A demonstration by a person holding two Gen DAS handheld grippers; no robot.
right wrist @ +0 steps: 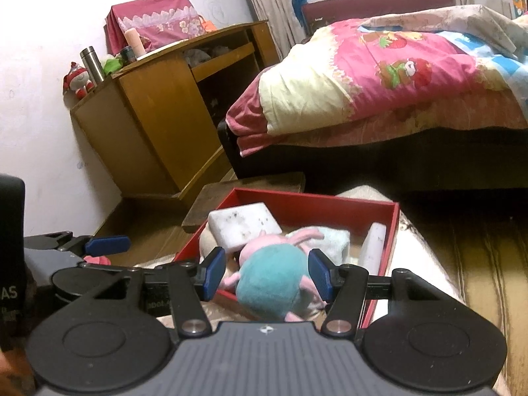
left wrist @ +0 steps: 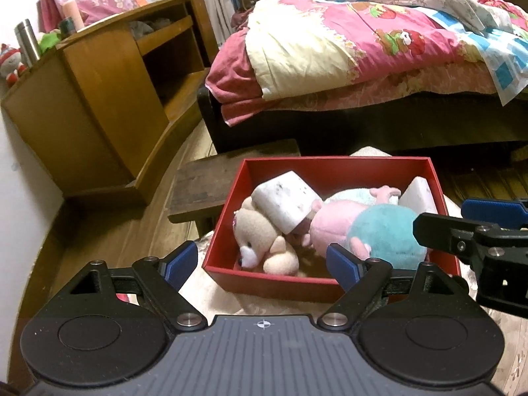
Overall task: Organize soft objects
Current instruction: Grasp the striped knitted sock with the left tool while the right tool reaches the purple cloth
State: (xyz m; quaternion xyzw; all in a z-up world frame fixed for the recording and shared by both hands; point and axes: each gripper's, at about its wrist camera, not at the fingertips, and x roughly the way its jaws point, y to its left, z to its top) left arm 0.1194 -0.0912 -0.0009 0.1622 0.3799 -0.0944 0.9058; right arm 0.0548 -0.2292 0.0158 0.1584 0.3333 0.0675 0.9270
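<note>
A red box [left wrist: 264, 282] [right wrist: 386, 247] sits on a pale cushion. In it lie a beige teddy bear [left wrist: 264, 244], a pink and teal plush pig [left wrist: 373, 231] [right wrist: 274, 283], a white foam block [left wrist: 287, 198] [right wrist: 241, 224] and a second white block [left wrist: 420, 194] [right wrist: 373, 244]. My left gripper [left wrist: 264, 264] is open and empty at the box's near left corner. My right gripper [right wrist: 265, 274] is open, its pads [right wrist: 213, 274] on either side of the pig's teal body with gaps. It also shows in the left wrist view [left wrist: 462, 224].
A wooden desk [left wrist: 99, 99] [right wrist: 158, 105] with a steel flask [left wrist: 28, 39] stands at the left wall. A bed with a pink quilt [left wrist: 363, 43] [right wrist: 379, 76] fills the back right. A dark wooden stool [left wrist: 204, 181] stands behind the box. A pink item [right wrist: 97, 260] lies by the left gripper.
</note>
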